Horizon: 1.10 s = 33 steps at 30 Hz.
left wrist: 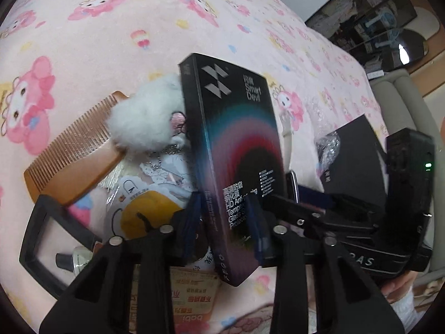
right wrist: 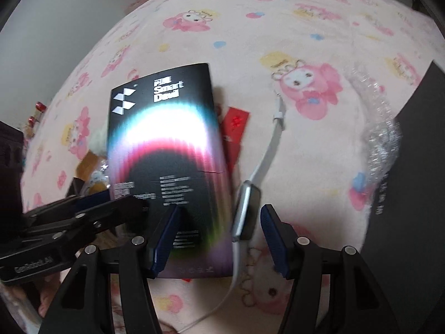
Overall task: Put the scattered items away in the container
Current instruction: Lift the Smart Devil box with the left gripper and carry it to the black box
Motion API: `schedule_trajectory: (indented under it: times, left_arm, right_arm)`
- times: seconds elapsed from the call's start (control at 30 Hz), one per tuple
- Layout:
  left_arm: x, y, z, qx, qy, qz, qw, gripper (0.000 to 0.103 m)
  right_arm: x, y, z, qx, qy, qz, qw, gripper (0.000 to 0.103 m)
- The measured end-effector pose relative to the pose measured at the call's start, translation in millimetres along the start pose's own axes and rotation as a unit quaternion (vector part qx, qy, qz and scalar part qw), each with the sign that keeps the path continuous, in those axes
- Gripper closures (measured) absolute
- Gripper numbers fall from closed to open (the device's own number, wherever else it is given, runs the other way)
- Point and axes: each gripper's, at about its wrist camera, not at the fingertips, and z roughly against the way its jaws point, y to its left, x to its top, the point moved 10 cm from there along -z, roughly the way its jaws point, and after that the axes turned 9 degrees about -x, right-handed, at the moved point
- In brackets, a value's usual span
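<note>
A bed (right wrist: pixel 319 167) covered by a pink fleece blanket with cartoon prints carries everything. A large matte black box (right wrist: pixel 411 172) lies at its right side, crinkled clear wrap (right wrist: pixel 385 139) against it. The flat black carton with a rainbow arc and white lettering (left wrist: pixel 236 150) stands on its long edge, clenched between the blue pads of the left claw (left wrist: pixel 226 220). Left of it lie a brown wooden comb (left wrist: pixel 69 150), a white fluffy pompom charm (left wrist: pixel 144 119) and small packets. The right claw (right wrist: pixel 219 239) hangs released, its fingers straddling a white-strapped smartwatch (right wrist: pixel 246 211) without touching it.
</note>
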Motion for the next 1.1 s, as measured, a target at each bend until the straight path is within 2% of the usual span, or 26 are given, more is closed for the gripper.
schedule_trajectory:
  times: [0.1, 0.17, 0.33, 0.43, 0.5, 0.53, 0.6, 0.63, 0.73, 0.8, 1.1]
  left_arm:
    - [-3, 1, 16, -0.011, -0.019, 0.012, 0.9997, 0.077]
    - [-10, 6, 32, -0.005, -0.032, 0.017, 0.9993, 0.077]
    - [-38, 34, 68, 0.011, -0.047, 0.052, 0.9975, 0.076]
    - [-47, 48, 71, 0.037, -0.042, 0.056, 0.9969, 0.077]
    - [-49, 49, 72, 0.031, -0.045, 0.058, 0.9968, 0.076]
    - [-49, 48, 71, 0.027, -0.048, 0.059, 0.9968, 0.075]
    - [-47, 50, 65, 0.025, -0.052, 0.067, 0.9961, 0.074]
    - [-45, 51, 63, 0.027, -0.055, 0.07, 0.9957, 0.073]
    - [-41, 47, 63, 0.054, -0.06, 0.06, 0.995, 0.07]
    - [-39, 40, 68, 0.073, -0.064, 0.049, 0.9941, 0.068]
    - [-40, -20, 110, 0.048, -0.085, -0.003, 0.9953, 0.067]
  right_arm:
    - [-1, 4, 3, 0.02, 0.007, -0.001, 1.0, 0.046]
    - [-6, 13, 9, 0.03, 0.01, 0.014, 0.999, 0.046]
    - [-33, 59, 27, 0.089, 0.024, 0.074, 0.993, 0.046]
    - [-35, 67, 27, 0.061, 0.008, 0.098, 0.993, 0.046]
    - [-32, 64, 17, 0.045, 0.016, 0.096, 0.994, 0.046]
    - [-32, 65, 12, 0.056, 0.03, 0.087, 0.994, 0.046]
    - [-35, 74, 5, 0.122, 0.066, 0.062, 0.988, 0.046]
    - [-36, 76, 4, 0.135, 0.073, 0.058, 0.986, 0.045]
    - [-38, 79, 4, 0.105, 0.059, 0.089, 0.989, 0.048]
    - [-39, 81, 12, 0.1, 0.051, 0.091, 0.99, 0.057]
    - [-49, 73, 92, 0.113, -0.015, 0.073, 0.991, 0.059]
